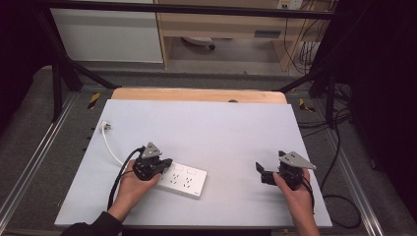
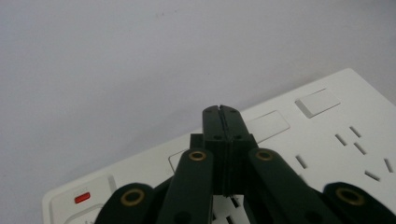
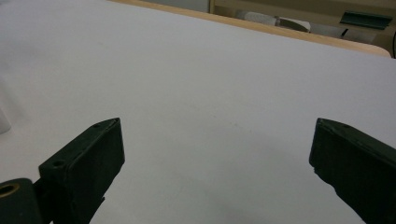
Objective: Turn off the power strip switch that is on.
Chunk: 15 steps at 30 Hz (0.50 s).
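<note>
A white power strip (image 1: 184,179) lies on the pale table mat, left of centre, with its white cable (image 1: 111,147) running back to a plug (image 1: 104,127) at the far left. My left gripper (image 1: 167,162) hovers over the strip's left end, jaws pressed together with nothing between them. In the left gripper view its shut tips (image 2: 221,110) sit above the strip (image 2: 327,140), near a red switch (image 2: 82,198) and rectangular buttons (image 2: 317,101). My right gripper (image 1: 259,169) rests at the right of the mat, jaws wide apart and empty; its fingers (image 3: 88,163) frame bare mat.
The mat (image 1: 206,128) covers a wooden table whose far edge (image 1: 196,94) shows behind it. Metal frame rails (image 1: 29,162) run along both sides, and black cables (image 1: 339,196) lie on the floor at the right. Shelving (image 1: 221,29) stands beyond the table.
</note>
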Motion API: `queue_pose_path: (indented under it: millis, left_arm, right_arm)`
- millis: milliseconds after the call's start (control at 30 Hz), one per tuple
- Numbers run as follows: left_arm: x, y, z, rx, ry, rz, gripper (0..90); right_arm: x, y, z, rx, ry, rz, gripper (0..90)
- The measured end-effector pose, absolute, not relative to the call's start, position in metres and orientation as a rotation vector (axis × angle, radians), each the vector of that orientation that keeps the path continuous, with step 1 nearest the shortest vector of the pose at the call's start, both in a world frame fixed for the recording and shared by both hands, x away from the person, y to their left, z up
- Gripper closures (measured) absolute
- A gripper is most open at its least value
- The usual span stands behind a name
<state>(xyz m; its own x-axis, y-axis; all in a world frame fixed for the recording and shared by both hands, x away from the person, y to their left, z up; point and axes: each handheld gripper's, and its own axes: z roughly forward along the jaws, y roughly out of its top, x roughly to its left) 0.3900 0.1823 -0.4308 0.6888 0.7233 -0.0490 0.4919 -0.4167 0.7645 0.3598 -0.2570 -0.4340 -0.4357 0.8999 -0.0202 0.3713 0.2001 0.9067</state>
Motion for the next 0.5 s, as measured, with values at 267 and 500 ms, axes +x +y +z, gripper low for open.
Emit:
queue_pose_path:
  millis: [267, 500]
  left_arm:
    - [0.3902, 0.1822, -0.4308, 2.1, 0.931, 0.365, 89.9]
    - [0.3903, 0.182, -0.4325, 2.109, 0.932, 0.371, 90.0]
  right_arm:
    - [0.3599, -0.2569, -0.4342, 1.179, 1.911, 1.202, 3.7]
    - [0.3596, -0.2566, -0.4339, 1.183, 1.911, 1.204, 3.7]
